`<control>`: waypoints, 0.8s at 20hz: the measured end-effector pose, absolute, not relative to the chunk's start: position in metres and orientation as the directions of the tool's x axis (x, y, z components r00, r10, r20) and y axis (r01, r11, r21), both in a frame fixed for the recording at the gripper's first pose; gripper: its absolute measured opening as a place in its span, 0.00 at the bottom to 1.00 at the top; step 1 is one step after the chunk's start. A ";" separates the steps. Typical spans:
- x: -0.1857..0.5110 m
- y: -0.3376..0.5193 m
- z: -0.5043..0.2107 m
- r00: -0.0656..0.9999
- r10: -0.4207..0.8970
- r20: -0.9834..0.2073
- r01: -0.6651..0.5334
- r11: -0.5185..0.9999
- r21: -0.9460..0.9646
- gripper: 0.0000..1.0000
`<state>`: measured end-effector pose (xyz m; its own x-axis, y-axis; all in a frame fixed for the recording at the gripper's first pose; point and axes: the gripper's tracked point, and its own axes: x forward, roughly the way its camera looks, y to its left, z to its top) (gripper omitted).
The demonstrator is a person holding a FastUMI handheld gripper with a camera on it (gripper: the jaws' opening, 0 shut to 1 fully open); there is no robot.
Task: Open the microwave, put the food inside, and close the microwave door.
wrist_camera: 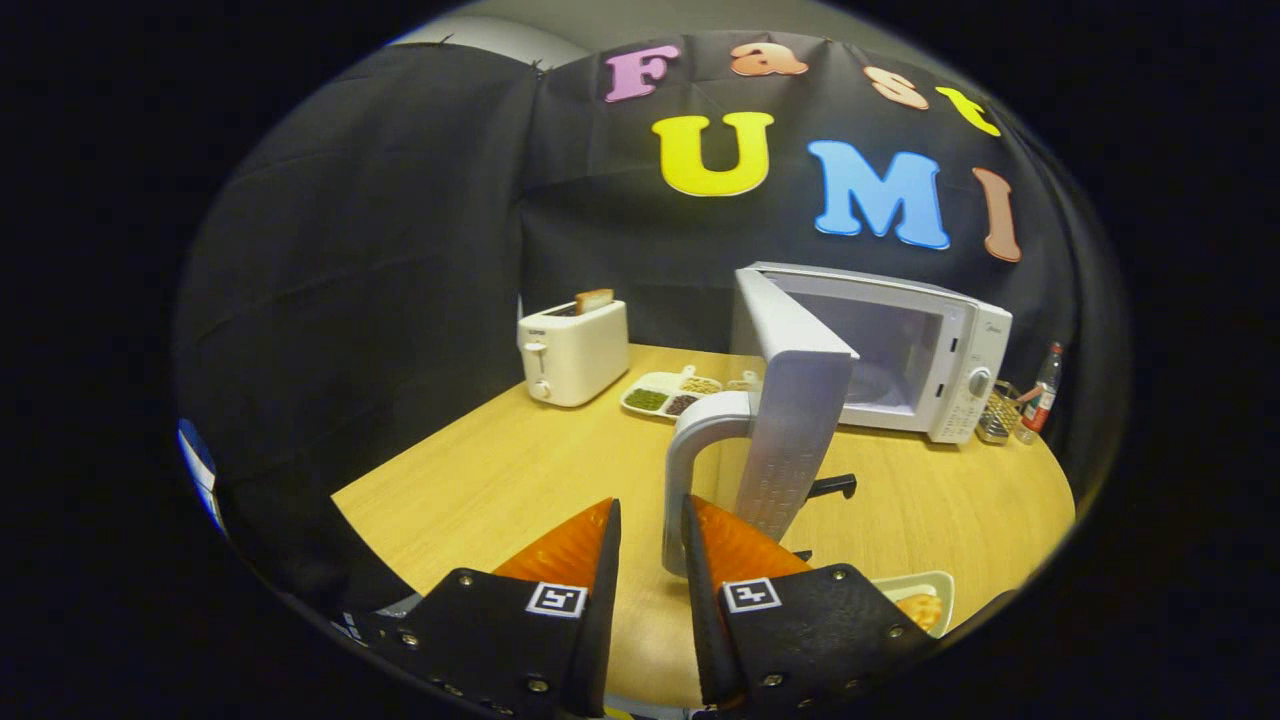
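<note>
The white microwave (900, 350) stands at the back right of the wooden table (480, 480). Its door (795, 420) is swung wide open toward me, so the lit cavity (880, 350) shows. The door's curved white handle (685, 460) hangs just ahead of my fingers, and its lower end dips into the gap beside the right finger. My gripper (650, 508) is open, a narrow gap between the fingers, and neither finger presses on the handle. A white tray with orange-brown food (922, 606) lies on the table to the right of the right finger, partly hidden by it.
A white toaster (573, 352) with a slice of bread in it stands at the back left. A divided dish of beans (668, 393) lies between the toaster and the microwave. A small basket (996, 411) and a bottle (1041, 393) stand right of the microwave. A black object (832, 487) lies behind the door.
</note>
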<state>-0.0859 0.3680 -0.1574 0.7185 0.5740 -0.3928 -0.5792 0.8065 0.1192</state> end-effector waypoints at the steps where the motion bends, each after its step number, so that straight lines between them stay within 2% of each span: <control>1: -0.091 0.372 -0.151 0.698 0.607 -0.381 -0.603 0.784 0.144 0.38; 2: -0.097 0.373 -0.145 0.679 0.638 -0.364 -0.626 0.762 0.168 0.38; 4: -0.107 0.374 -0.127 0.643 0.693 -0.327 -0.667 0.716 0.205 0.45; 5: -0.113 0.372 -0.118 0.635 0.708 -0.311 -0.680 0.702 0.211 0.60; 6: -0.120 0.369 -0.112 0.626 0.721 -0.299 -0.691 0.690 0.217 0.71; 7: -0.124 0.362 -0.103 0.625 0.727 -0.286 -0.696 0.684 0.219 0.93; 8: -0.124 0.355 -0.092 0.628 0.729 -0.273 -0.698 0.683 0.216 0.99; 11: -0.120 0.322 -0.069 0.662 0.714 -0.228 -0.689 0.699 0.191 0.99; 16: -0.092 0.265 -0.057 0.733 0.639 -0.234 -0.612 0.769 0.184 0.99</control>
<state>-0.0924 0.2649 -0.0572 0.7330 0.6387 -0.2340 -0.6118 0.7694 0.1837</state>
